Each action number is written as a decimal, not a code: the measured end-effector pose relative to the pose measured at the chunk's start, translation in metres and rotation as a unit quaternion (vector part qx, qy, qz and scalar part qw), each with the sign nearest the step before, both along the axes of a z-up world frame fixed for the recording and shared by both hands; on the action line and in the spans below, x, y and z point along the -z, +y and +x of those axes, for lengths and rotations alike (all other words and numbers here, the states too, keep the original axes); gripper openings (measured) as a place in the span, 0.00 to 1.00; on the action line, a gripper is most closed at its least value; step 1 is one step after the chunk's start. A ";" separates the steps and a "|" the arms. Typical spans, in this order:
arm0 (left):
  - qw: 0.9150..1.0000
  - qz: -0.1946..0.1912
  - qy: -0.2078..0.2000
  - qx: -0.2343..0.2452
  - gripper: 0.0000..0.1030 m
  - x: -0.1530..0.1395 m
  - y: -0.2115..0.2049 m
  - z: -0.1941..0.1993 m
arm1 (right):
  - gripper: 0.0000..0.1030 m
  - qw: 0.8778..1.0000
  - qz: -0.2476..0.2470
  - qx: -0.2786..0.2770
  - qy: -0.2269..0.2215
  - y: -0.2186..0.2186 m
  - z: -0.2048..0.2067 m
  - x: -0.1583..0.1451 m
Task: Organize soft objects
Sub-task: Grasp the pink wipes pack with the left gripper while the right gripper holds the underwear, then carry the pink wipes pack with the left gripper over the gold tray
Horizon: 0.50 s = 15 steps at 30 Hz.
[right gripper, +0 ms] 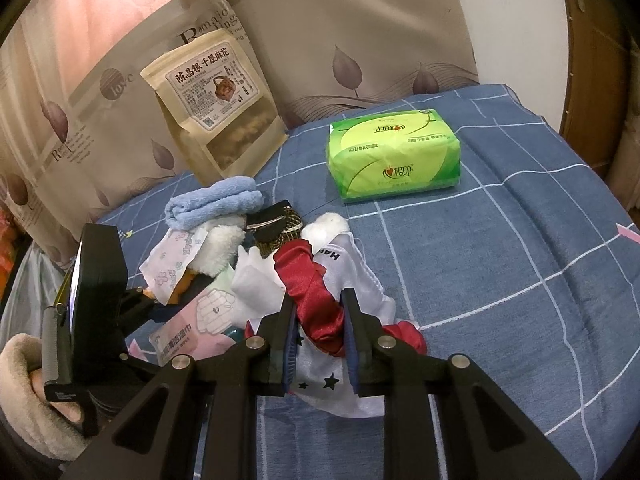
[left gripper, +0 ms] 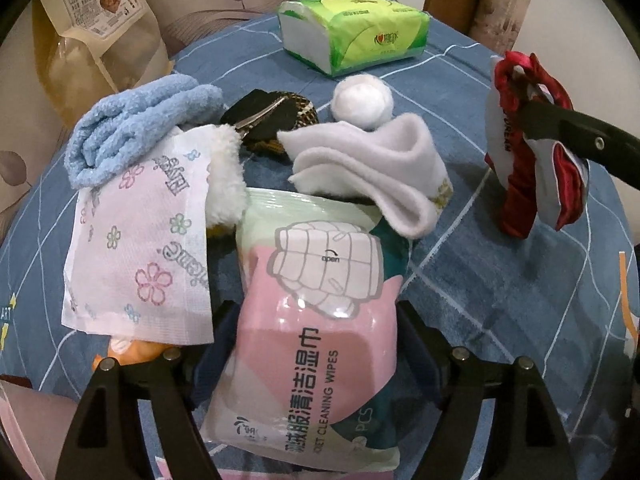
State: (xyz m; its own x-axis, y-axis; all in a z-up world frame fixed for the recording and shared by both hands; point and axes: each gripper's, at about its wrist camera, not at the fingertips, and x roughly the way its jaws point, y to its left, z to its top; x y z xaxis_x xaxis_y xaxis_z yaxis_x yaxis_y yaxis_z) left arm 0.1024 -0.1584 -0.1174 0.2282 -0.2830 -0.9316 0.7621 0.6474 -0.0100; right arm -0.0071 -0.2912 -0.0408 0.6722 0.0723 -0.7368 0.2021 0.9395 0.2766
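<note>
- While I am viewing through the left wrist camera, I am seeing the blue towel [left gripper: 136, 128] lying rolled at the far left of the pile on the blue checked bedspread [left gripper: 500, 280].
- I am seeing the flowered white packet [left gripper: 140, 248] leaning just below the towel, overlapping its lower edge.
- I am holding the left gripper [left gripper: 316, 344] with its jaws standing fully apart, one on either side of the pink wipes pack [left gripper: 316, 320]. The pack is lying between the fingers; I cannot tell whether either pad is touching it.
- I am seeing a dark hair clip [left gripper: 272, 120] and a white pom-pom [left gripper: 362, 100] sitting behind the pack, with the white sock [left gripper: 372, 168] draping over the pack's far right corner.
- I am seeing the green tissue pack [left gripper: 352, 32] lying well apart at the far side of the bedspread.
- At the right, I am holding the right gripper [right gripper: 320, 320] nearly closed, its pads clamping the red satin scrunchie [right gripper: 316, 300] and its white card. In the left view the scrunchie is hanging upright, with its lower end close to the bedspread; I cannot tell whether it is touching.
- In the right view, a hand [right gripper: 48, 392] in a fluffy cream sleeve is gripping the left gripper's handle, and a tan snack pouch [right gripper: 216, 116] is leaning against the patterned pillows.
</note>
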 end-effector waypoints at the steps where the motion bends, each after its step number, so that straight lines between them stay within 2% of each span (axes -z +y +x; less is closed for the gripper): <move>1: 1.000 0.002 0.001 -0.001 0.78 0.001 0.000 0.001 | 0.20 1.000 0.000 0.000 -0.001 0.000 0.000 0.000; 3: 1.000 0.003 0.005 -0.010 0.75 0.000 0.001 0.001 | 0.20 1.000 -0.001 0.000 -0.001 0.000 0.000 0.000; 4: 1.000 0.002 0.003 -0.016 0.69 0.000 0.002 0.000 | 0.20 1.000 -0.001 0.000 -0.002 0.000 0.000 0.001; 7: 1.000 -0.008 -0.008 -0.019 0.60 -0.003 0.002 -0.007 | 0.20 1.000 0.000 0.000 0.001 0.001 0.001 0.001; 10: 0.999 -0.010 -0.023 -0.022 0.57 -0.006 0.005 -0.013 | 0.20 1.000 -0.002 -0.001 0.003 0.003 0.001 0.001; 15: 0.999 -0.013 -0.024 -0.027 0.56 -0.010 0.013 -0.019 | 0.20 1.000 -0.009 -0.001 0.004 0.002 0.002 0.003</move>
State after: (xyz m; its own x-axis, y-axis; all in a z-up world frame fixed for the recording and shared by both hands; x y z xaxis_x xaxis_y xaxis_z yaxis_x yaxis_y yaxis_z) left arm 0.0831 -0.1457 -0.1078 0.2885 -0.2927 -0.9116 0.7265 0.6871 0.0093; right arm -0.0051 -0.2892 -0.0441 0.6654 0.0611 -0.7440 0.2025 0.9445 0.2587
